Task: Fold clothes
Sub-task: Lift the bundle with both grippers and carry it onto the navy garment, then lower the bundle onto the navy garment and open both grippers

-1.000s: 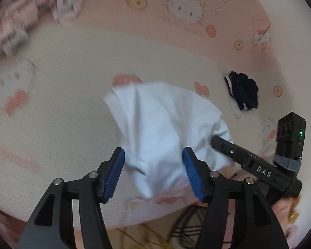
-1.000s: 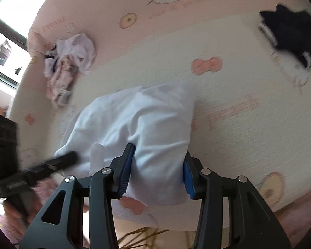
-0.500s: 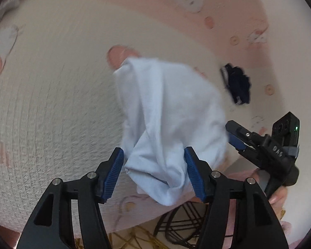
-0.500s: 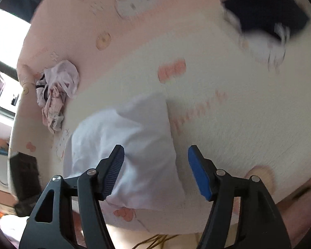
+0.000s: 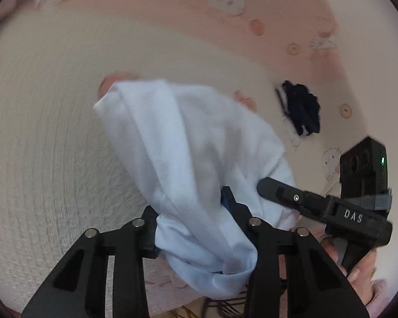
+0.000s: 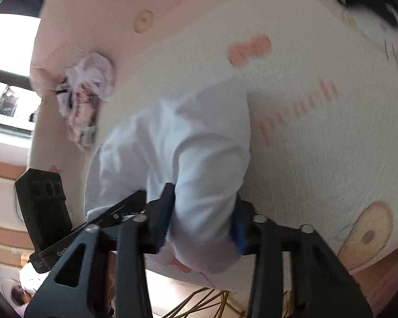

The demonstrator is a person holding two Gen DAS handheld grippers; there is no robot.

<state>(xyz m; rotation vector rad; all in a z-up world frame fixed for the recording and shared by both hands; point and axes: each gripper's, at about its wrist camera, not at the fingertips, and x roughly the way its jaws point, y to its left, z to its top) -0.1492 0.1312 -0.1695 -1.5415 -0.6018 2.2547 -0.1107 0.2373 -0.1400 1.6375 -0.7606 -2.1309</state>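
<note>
A: What's on the bed cover?
B: A white garment, bunched at the near edge.
A: And farther off?
B: A dark garment far right, a pale heap far left.
A: The tongs?
B: The left gripper and right gripper are both closing, pads pressing white cloth.

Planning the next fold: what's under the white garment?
The white garment lies on the cream cartoon-print bedspread; a peach bow print peeks out at its far edge. Anything beneath stays hidden.
</note>
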